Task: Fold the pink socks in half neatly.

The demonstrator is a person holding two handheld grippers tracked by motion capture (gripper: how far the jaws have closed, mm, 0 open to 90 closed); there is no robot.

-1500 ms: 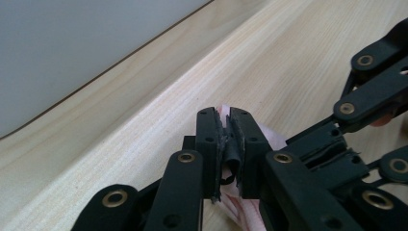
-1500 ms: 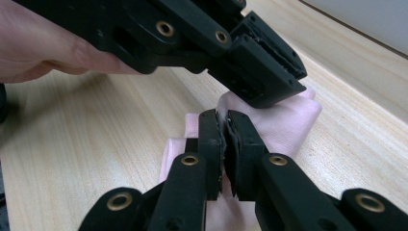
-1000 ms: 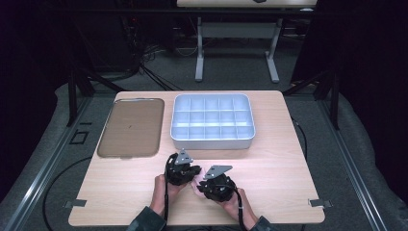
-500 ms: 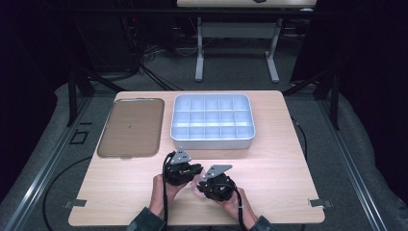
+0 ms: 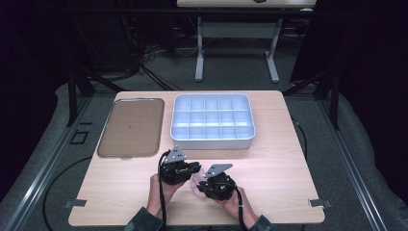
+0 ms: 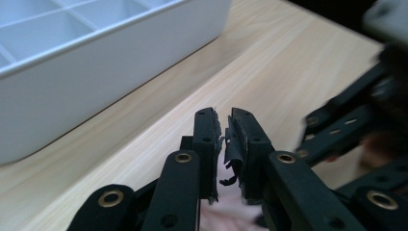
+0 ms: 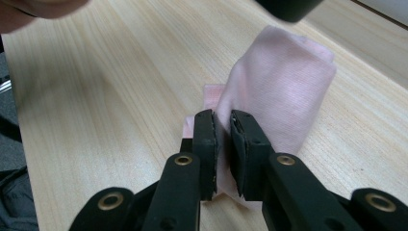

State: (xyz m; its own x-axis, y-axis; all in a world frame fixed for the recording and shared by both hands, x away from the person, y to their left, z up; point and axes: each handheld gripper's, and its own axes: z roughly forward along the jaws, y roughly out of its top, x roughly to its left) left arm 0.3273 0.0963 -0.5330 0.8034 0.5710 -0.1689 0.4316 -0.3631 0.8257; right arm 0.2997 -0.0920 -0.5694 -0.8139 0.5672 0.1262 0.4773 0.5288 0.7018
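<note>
Table (image 5: 269,159) first: light wood, with my two hands and grippers low at its near edge. Behind them stands the white compartment tray (image 5: 211,142), every cell I can see bare, and to its left the flat brown tray (image 5: 130,126), also with nothing on it. Compared with a second ago, my left gripper (image 5: 191,168) sits slightly higher, while the right gripper (image 5: 201,185) has kept its place; I judge I am lifting one side of the cloth to fold or open it. Pink cloth (image 7: 281,91) is between the two grippers, just above the tabletop. The right jaws are nearly closed, pinching its edge. The left jaws are narrow too, with pink fabric (image 6: 226,211) caught low between them.
</note>
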